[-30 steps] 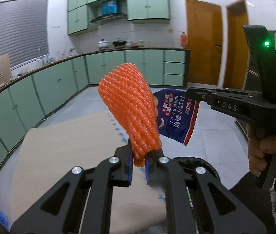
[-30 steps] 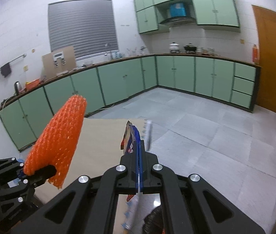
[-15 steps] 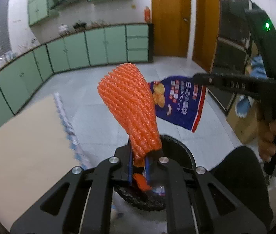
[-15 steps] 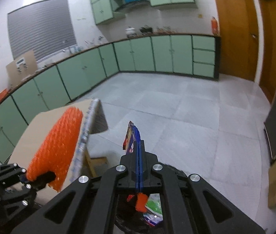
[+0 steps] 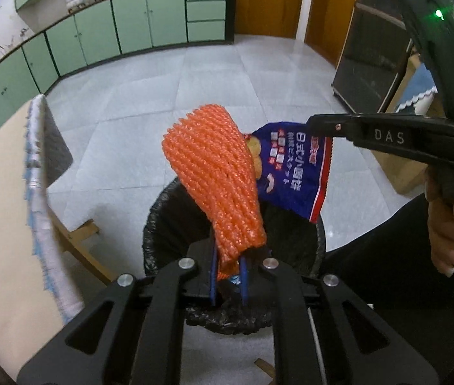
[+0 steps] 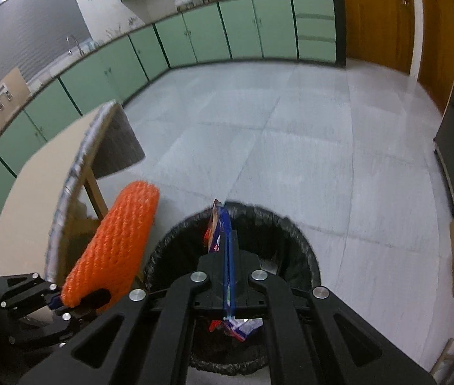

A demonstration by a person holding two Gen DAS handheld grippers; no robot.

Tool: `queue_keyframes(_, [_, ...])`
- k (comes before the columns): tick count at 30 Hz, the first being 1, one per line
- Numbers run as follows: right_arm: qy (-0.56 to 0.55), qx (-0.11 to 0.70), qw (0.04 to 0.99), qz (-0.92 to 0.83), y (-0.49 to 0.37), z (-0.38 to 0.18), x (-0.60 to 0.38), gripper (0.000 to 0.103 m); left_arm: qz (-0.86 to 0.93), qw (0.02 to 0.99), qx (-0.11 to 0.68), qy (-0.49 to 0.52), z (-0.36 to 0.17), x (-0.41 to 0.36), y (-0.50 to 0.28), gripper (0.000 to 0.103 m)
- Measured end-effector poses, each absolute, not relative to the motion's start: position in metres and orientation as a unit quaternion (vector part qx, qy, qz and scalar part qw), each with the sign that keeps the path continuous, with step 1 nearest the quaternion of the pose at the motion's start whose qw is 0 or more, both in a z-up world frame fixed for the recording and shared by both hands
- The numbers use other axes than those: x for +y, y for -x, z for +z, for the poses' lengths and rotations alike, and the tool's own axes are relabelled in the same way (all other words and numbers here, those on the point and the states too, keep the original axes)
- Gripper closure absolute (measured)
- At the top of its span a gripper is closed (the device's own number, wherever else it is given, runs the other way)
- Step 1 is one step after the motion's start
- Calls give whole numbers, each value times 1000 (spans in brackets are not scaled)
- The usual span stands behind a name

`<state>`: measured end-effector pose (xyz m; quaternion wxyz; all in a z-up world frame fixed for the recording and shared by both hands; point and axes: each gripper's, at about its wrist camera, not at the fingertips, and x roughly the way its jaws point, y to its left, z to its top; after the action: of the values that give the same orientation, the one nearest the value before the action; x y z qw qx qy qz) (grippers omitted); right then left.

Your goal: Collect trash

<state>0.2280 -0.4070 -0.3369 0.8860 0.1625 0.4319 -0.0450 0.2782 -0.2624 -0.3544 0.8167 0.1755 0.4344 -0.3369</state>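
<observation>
Left gripper [image 5: 228, 276], jaws parting around orange foam net [image 5: 215, 173], and right gripper [image 6: 228, 272], pinching blue snack wrapper [image 5: 294, 166], release best centred over the black-lined bin [image 6: 304, 243].

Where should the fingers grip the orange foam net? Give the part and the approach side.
Grip the orange foam net at its narrow lower end, coming from below along its length. It flares wide at the top and tapers there, so only that end fits between the fingers. The left gripper has it there now, jaws opening over the trash bin.

Left gripper [image 5: 228, 284]: black linkage arms, silver screws, blue pads. Right gripper [image 5: 315, 124]: black, "DAS" lettering, green LED. Dark trousers.
</observation>
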Motion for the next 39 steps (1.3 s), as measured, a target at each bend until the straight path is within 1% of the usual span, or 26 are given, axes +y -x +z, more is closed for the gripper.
queue_keyframes(1, [-164, 440, 882, -45, -228, -344, -408, 98, -337, 815, 436, -176, -359, -265, -280, 88])
queue_keyframes(3, [-165, 450, 876, -51, -232, -355, -409, 95, -337, 813, 440, -182, -371, -270, -285, 85])
queue_keyframes(5, [-166, 455, 873, -54, -234, -359, -411, 86, -333, 810, 443, -190, -379, -273, -290, 70])
queue_keyframes(6, [-167, 453, 874, -58, -233, -359, -412, 78, -328, 813, 442, -193, -385, -273, -292, 67])
queue_keyframes(7, [-168, 450, 875, -60, -232, -359, -414, 76, -325, 812, 444, -193, -388, -271, -294, 64])
queue_keyframes(10, [-172, 446, 876, -66, -230, -357, -418, 75, -312, 815, 451, -188, -394, -266, -299, 54])
queue_keyframes(13, [-171, 447, 876, -69, -230, -355, -418, 73, -300, 822, 449, -181, -387, -261, -304, 49])
queue_keyframes(14, [-167, 446, 877, -71, -231, -355, -418, 72, -297, 825, 447, -177, -384, -259, -304, 43])
queue_keyframes(16, [-156, 443, 880, -75, -229, -352, -414, 60, -291, 832, 440, -172, -378, -254, -304, 35])
queue_keyframes(18, [-155, 440, 881, -75, -226, -350, -412, 56, -288, 835, 436, -170, -372, -251, -303, 34])
queue_keyframes(22, [-157, 441, 880, -77, -221, -347, -408, 53, -280, 841, 434, -162, -362, -246, -301, 32])
queue_keyframes(26, [-158, 442, 880, -78, -215, -343, -405, 52, -277, 846, 429, -151, -350, -235, -296, 30])
queue_keyframes(30, [-156, 437, 882, -83, -204, -333, -399, 42, -266, 858, 422, -123, -326, -214, -292, 26])
queue_keyframes(33, [-150, 431, 886, -83, -196, -323, -392, 37, -260, 866, 414, -103, -308, -200, -288, 23])
queue_keyframes(34, [-147, 427, 888, -85, -193, -319, -388, 34, -257, 869, 410, -97, -300, -195, -285, 20])
queue_keyframes(39, [-143, 403, 900, -88, -176, -291, -371, 28, -238, 890, 382, -66, -257, -168, -266, 13])
